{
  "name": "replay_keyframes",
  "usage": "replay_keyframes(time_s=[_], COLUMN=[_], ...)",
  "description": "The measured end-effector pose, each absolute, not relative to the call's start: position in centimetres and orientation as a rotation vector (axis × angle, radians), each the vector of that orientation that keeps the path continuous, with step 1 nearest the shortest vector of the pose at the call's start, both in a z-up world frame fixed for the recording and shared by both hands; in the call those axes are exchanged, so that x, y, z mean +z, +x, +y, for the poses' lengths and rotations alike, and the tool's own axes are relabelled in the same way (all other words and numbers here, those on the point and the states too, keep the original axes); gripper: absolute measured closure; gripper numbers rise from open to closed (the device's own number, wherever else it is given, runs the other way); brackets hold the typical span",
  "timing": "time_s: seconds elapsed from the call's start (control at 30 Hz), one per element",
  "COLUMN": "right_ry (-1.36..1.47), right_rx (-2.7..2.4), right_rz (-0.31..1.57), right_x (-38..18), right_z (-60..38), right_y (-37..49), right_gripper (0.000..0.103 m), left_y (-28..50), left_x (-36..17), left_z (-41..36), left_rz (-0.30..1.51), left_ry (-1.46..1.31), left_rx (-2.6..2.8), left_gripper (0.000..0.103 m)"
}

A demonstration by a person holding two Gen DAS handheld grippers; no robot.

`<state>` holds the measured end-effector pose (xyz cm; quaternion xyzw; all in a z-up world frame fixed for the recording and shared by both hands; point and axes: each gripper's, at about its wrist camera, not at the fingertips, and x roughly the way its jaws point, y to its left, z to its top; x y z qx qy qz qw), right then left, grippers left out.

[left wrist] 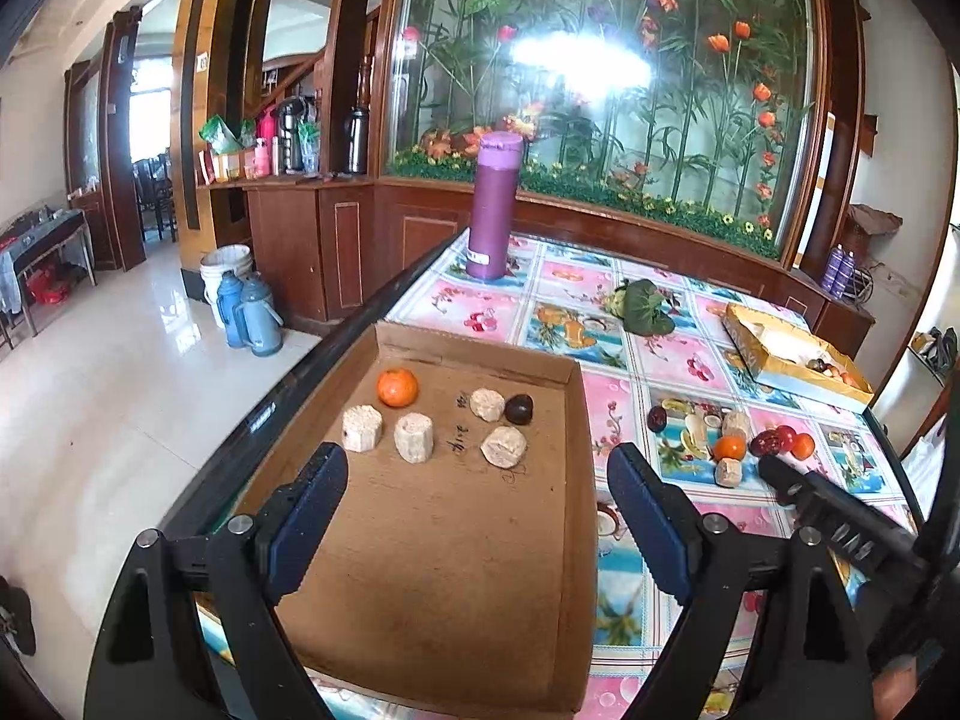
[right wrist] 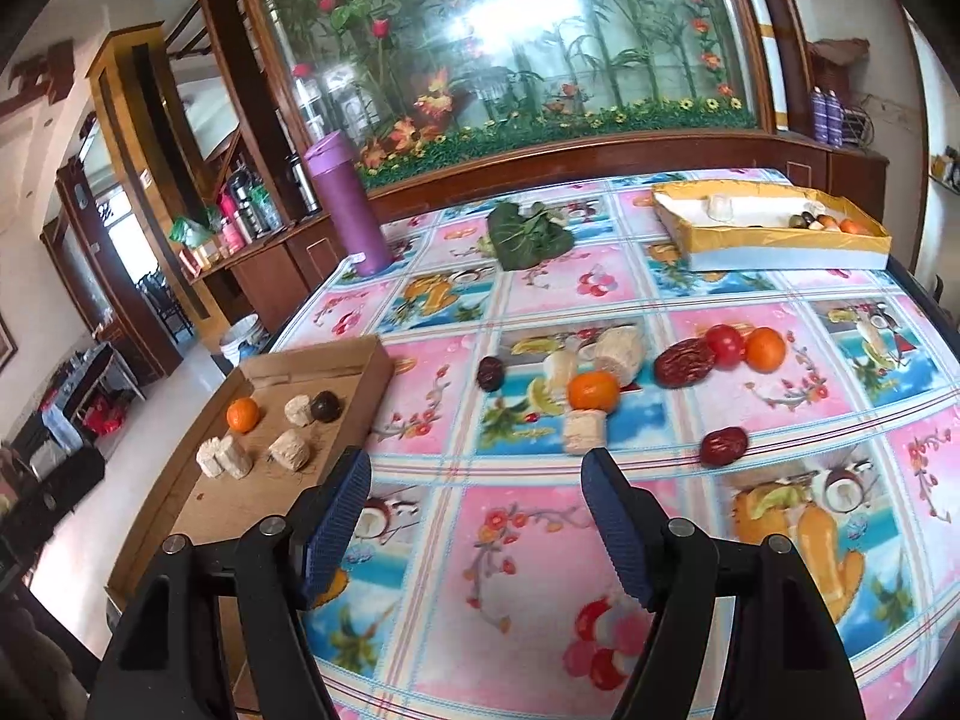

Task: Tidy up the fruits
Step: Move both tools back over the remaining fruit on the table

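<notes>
Fruit-print tablecloth at centre frame; both grippers, left gripper and right gripper, hover spread, empty. Nearest orange, probably firm, smooth, suits a gentle mid-body pinch.

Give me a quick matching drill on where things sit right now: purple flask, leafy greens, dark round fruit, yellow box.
Things:
1. purple flask
2. leafy greens
3. dark round fruit
4. yellow box

Places:
A. inside the cardboard tray
B. table's far right corner
C. table's far left corner
D. far middle of the table, between flask and box

Pairs: 1-C, 2-D, 3-A, 4-B
</notes>
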<state>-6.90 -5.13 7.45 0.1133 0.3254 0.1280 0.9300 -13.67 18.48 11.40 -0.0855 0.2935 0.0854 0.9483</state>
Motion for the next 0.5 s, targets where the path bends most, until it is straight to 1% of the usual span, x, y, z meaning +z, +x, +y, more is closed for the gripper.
replay_keyframes(time_s=[0.07,0.17,0.5], right_ry=[0.259,0.270,0.152], right_rx=[0.232,0.168,-0.041], right_rz=[0.659,0.646,0.691], right_x=[8.1,8.9,9.0], right_z=[-7.3,-11.3,-22.8], right_y=[-6.8,-6.9,-4.9], right_gripper=[0.026,0.021,0.021], left_y=[-13.2,-12.3,-9.1], left_x=[11.1,10.2,8.3], left_z=[18.2,17.3,10.9], left_rz=[0.617,0.655,0.767], left_ry=[-0.188,-0.190,-0.136], left_rx=[0.150,0.125,-0.038], left_gripper=[0.015,0.015,0.015])
